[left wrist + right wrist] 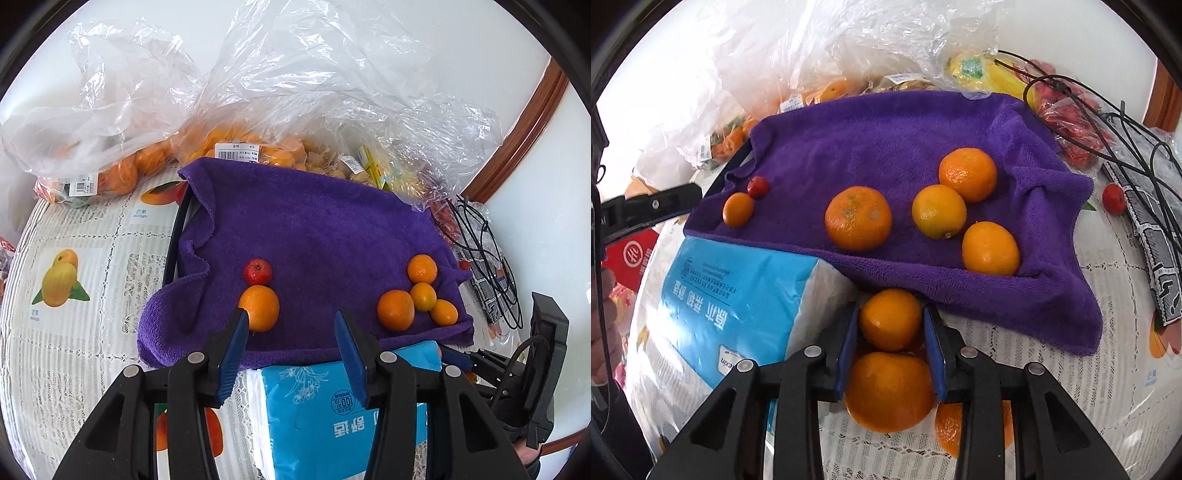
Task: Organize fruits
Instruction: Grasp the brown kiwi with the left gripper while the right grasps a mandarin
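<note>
Oranges (858, 218) on purple towel (886, 147) — mat (74, 350) cards read "mango".

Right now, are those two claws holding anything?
The right gripper pinches a small orange by its sides. The left gripper holds nothing.

The table (1071, 387) wears a white lace cloth printed with fruit pictures. Just ahead of the right fingertips (932, 321) a purple towel (886, 147) lies spread on it. Left of those fingers sits a blue-and-white tissue pack (731, 295), its far edge tucked under the towel. Between the same fingers two oranges rest on the lace, the smaller orange (890, 319) ahead of the bigger orange (888, 391). Beyond the towel clear plastic bags (295, 74) of fruit pile up. Far right of the fingers lie black cables (1126, 129) and a small red fruit (1113, 198).
</note>
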Tool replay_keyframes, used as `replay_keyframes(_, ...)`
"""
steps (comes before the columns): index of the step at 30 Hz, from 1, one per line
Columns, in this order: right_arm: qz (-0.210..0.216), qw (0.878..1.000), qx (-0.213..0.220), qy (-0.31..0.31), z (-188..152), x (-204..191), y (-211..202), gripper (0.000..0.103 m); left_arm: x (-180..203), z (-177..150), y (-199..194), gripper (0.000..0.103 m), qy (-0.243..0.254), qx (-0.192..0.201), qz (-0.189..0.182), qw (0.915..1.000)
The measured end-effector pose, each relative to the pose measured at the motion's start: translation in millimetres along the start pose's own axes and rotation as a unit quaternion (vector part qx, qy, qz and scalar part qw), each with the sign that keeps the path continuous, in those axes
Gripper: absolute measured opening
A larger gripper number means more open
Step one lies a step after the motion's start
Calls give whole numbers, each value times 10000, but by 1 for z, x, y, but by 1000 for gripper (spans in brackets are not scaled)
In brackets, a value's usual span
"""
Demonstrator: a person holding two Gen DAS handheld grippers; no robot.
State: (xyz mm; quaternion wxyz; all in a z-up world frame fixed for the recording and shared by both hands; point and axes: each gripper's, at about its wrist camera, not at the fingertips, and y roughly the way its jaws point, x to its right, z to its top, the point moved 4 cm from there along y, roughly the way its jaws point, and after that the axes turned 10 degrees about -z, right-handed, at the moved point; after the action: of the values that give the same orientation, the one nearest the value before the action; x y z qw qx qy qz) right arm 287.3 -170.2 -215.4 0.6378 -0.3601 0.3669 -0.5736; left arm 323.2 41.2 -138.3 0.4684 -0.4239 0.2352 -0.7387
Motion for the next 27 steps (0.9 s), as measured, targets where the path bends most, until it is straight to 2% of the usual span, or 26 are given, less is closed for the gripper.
replay_keyframes(6, -131, 9995, 292, 36, -1, 2, -22, 33, 5, -9, -7, 46, 57, 1, -78, 10000)
replay_keyframes(14, -309, 9952, 876, 320, -6, 16, -75, 33, 29, -32, -25, 50, 271, 17, -157, 9995)
replay_keyframes(21, -645, 9908, 1101, 447, -23, 28, -109, 33, 57, -58, -40, 50, 419, 19, -137, 9990)
replay_keyframes(27, -841, 9875, 1265, 429, -45, 38, -131, 33, 79, -83, -48, 54, 546, 13, -84, 9985)
